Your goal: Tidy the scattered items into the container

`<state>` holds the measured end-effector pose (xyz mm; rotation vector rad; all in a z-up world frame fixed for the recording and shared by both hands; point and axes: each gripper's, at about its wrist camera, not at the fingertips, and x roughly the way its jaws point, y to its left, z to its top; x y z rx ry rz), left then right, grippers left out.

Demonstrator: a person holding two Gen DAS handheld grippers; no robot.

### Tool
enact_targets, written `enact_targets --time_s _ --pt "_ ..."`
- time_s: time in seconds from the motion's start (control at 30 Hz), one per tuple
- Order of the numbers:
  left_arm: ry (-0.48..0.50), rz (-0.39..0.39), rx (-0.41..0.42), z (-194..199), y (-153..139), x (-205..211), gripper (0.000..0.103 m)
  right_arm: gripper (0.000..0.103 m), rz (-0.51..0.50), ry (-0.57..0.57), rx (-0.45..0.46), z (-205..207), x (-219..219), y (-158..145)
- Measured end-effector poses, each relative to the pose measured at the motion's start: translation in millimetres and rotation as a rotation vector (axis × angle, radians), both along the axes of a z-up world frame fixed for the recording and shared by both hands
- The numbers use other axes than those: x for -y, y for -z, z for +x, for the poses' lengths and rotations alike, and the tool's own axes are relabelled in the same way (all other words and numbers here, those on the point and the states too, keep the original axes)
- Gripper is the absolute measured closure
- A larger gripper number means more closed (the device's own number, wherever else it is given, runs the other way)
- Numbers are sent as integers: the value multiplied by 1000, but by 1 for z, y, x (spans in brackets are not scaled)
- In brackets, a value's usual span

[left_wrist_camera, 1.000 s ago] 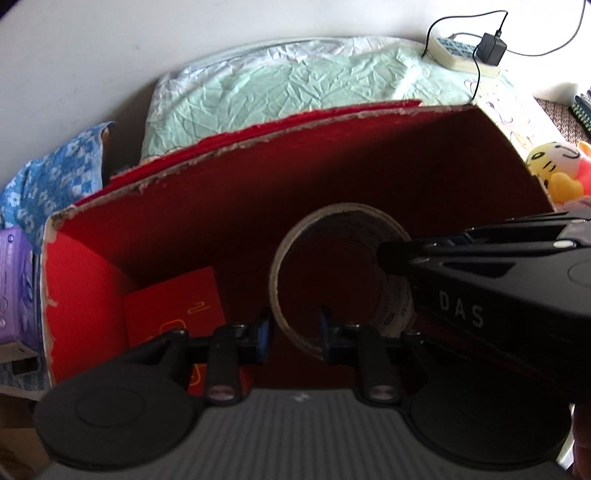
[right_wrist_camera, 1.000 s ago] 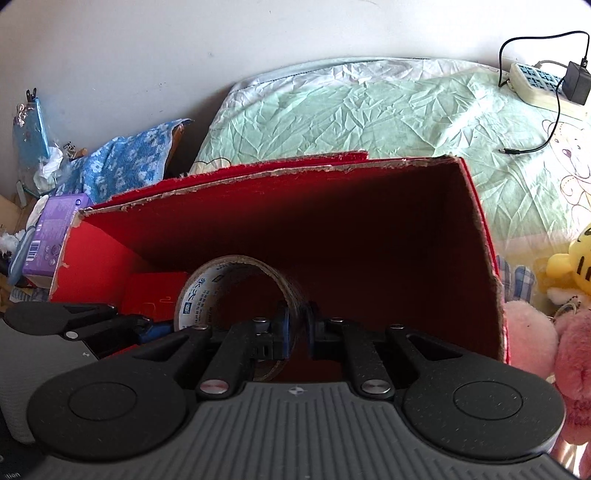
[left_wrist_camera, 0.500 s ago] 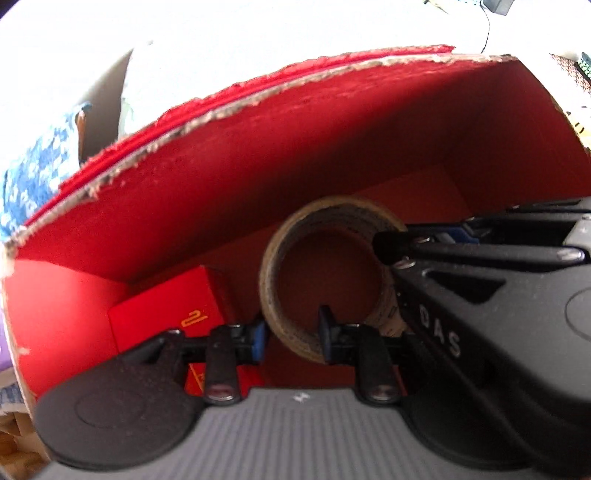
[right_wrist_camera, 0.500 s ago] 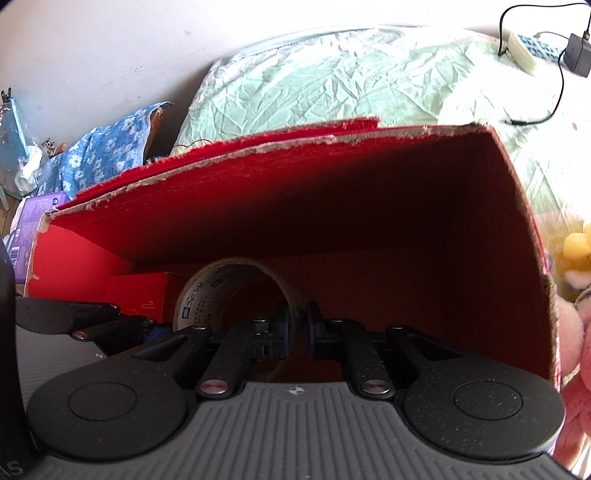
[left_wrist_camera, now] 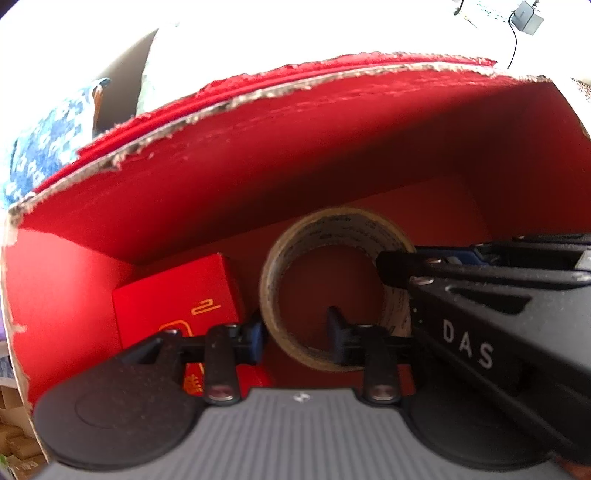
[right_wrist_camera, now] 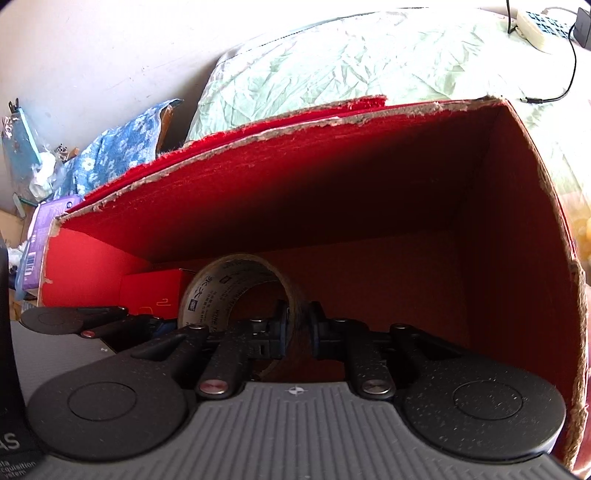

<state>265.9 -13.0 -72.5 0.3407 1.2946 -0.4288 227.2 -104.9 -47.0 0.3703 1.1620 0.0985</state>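
Note:
A roll of brown packing tape (left_wrist_camera: pixel 334 236) is held upright inside the red cardboard box (left_wrist_camera: pixel 295 147). My left gripper (left_wrist_camera: pixel 295 330) is shut on the roll's near-left wall, one finger outside and one inside the ring. My right gripper (right_wrist_camera: pixel 297 326) is shut on the roll's other wall (right_wrist_camera: pixel 236 280); its body crosses the left wrist view from the right (left_wrist_camera: pixel 480 295). A small red carton (left_wrist_camera: pixel 177 295) lies on the box floor at the left, also in the right wrist view (right_wrist_camera: pixel 155 291).
The red box (right_wrist_camera: pixel 517 221) has torn top edges and stands on a bed with a pale green sheet (right_wrist_camera: pixel 369 62). A power strip with cable (right_wrist_camera: pixel 535 18) lies at the back right. Blue floral cloth (right_wrist_camera: pixel 110 155) and a purple pack (right_wrist_camera: pixel 40 236) sit to the left.
Both grippers have lowered the tape roll deeper into the red box; the box walls now fill more of both views. Both grips are unchanged.

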Motion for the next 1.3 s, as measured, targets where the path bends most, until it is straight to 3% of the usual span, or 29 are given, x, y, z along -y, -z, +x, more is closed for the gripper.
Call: enact_targets --time_s 0.13,0.5,0.6,0.73,0.97,1.1,1.3 --pt "-11 -23 1 -2 -3 -7 62 80 21 -5 3 0 2 -1" --pt "-15 -66 72 -10 -23 -21 54 79 23 -22 17 3 2 -2" --pt "-6 -80 82 -15 -30 -24 46 79 53 -9 13 2 5 0" --pt "5 -98 95 -21 -38 -28 34 71 77 19 25 0 10 -1" --pt "20 -126 120 -30 -53 -35 29 71 42 1 71 -1 2 -5" --pt "8 -112 210 -36 -66 -38 12 70 41 34 112 -2 6 -10" --pt "10 -103 260 -44 -73 -39 11 69 -6 70 142 -5 3 -15"
